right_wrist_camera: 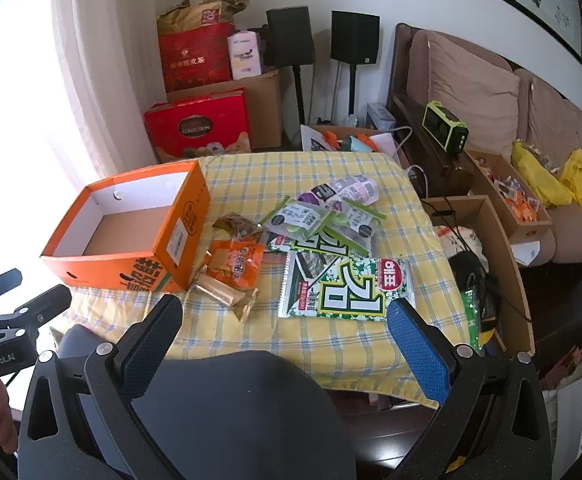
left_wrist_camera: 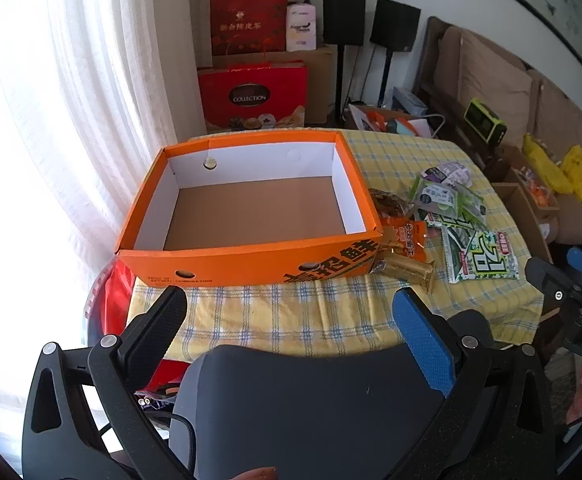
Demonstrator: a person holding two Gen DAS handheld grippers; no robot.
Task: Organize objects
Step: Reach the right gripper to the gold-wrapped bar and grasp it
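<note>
Yellow checked cloth covers the desk (right_wrist_camera: 331, 184), giving one flat stage for sorting, with everything ahead of and below both tools. Biggest on it is the open orange cardboard box with white inner walls (left_wrist_camera: 251, 256), straight ahead of the left hand-held gripper (left_wrist_camera: 291, 312); it stands empty and topless, most likely as the bin the loose packets are meant to go into. Next in size is the flat green-and-white seaweed packet (right_wrist_camera: 347, 288), lying just ahead of the right hand-held gripper (right_wrist_camera: 285, 320), nearest to it and so a likely first pick. Beyond it sits a heap of pale green and purple snack pouches (right_wrist_camera: 327, 216), overlapping. Smaller, an orange foil snack bag (right_wrist_camera: 233, 264) and a gold-wrapped bar (right_wrist_camera: 227, 292) rest against the box's near corner, ahead and left of the right tool. Both tools hang with jaws spread wide, holding nothing, tilted down toward the desk.
</note>
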